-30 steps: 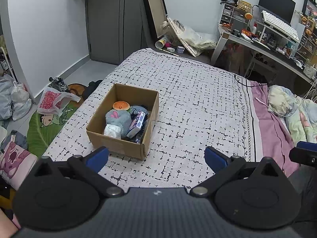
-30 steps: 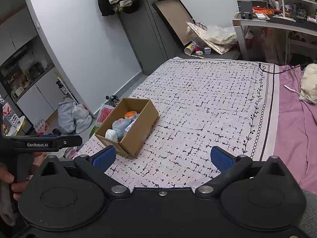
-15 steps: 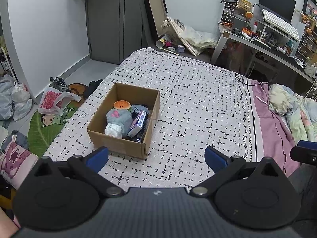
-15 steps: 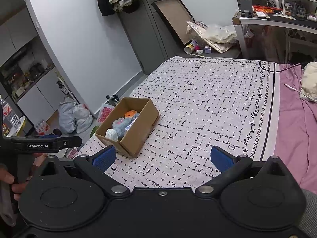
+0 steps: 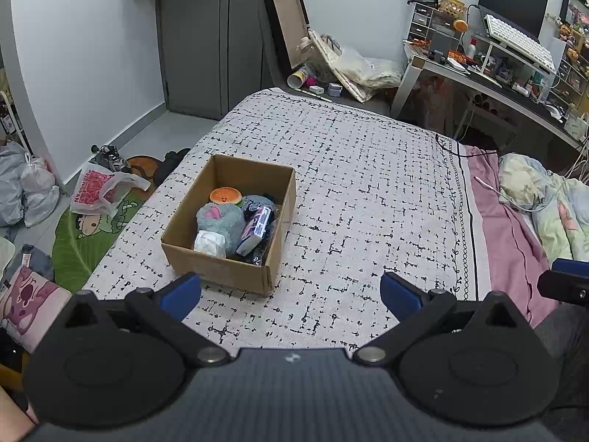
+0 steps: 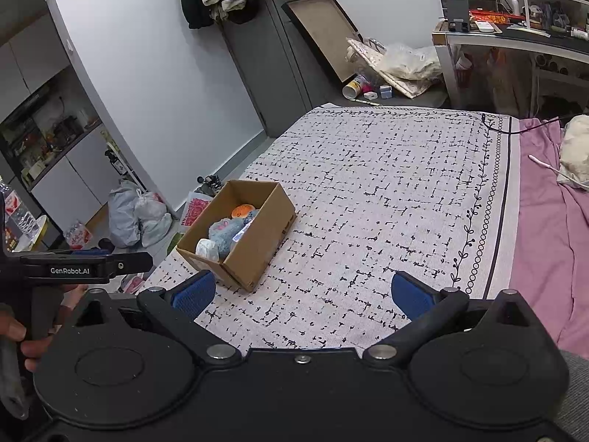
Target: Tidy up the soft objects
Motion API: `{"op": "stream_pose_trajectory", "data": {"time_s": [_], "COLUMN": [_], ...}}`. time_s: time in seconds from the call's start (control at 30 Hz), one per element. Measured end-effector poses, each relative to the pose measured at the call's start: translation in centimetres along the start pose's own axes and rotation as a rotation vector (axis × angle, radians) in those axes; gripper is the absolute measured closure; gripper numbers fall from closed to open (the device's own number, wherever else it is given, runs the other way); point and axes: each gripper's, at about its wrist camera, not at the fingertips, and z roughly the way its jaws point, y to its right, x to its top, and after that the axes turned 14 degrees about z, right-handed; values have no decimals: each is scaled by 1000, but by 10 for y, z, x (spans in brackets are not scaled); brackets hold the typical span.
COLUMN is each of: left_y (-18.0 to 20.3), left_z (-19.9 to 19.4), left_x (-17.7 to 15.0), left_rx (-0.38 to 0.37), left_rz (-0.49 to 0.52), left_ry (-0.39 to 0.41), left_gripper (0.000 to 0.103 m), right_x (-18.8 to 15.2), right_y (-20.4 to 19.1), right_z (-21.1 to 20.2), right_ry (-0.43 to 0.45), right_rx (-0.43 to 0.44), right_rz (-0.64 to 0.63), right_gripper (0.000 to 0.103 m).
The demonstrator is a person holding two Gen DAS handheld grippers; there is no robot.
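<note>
A brown cardboard box (image 5: 221,270) stands on the patterned bedspread (image 5: 360,191) near the bed's left edge. Inside lie an orange smiling plush (image 5: 225,196), a grey-blue plush (image 5: 221,221), a white soft item (image 5: 209,243) and a blue-purple packet (image 5: 256,229). My left gripper (image 5: 291,291) is open and empty, held above the bed just in front of the box. My right gripper (image 6: 303,293) is open and empty, to the right of the box (image 6: 254,243). The left gripper's body shows at the left edge of the right wrist view (image 6: 84,267).
A pink sheet (image 5: 504,235) and a crumpled blanket (image 5: 545,206) lie on the bed's right side. A cluttered desk (image 5: 489,73) stands at the back right. Plastic bags (image 5: 29,191) and a green mat (image 5: 84,235) lie on the floor left of the bed.
Both grippers have drifted only slightly; the box sits a touch higher in the left wrist view. Both stay open and empty.
</note>
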Motion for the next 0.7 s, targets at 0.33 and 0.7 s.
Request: {"op": "stream_pose_trajectory", "data": {"time_s": [0.33, 0.7], "left_y": [-3, -4], "left_z": [0, 1], "left_x": [-2, -4], "left_rx": [-21, -22], "left_rz": [-24, -19], "left_ry": [5, 4], "left_gripper": [1, 1], "right_x": [1, 2], "right_y": [2, 4], "right_z": [1, 0], "right_ry": [1, 5], "right_rx": [-14, 1], "right_rz": [8, 22], "right_gripper": [0, 0]}}
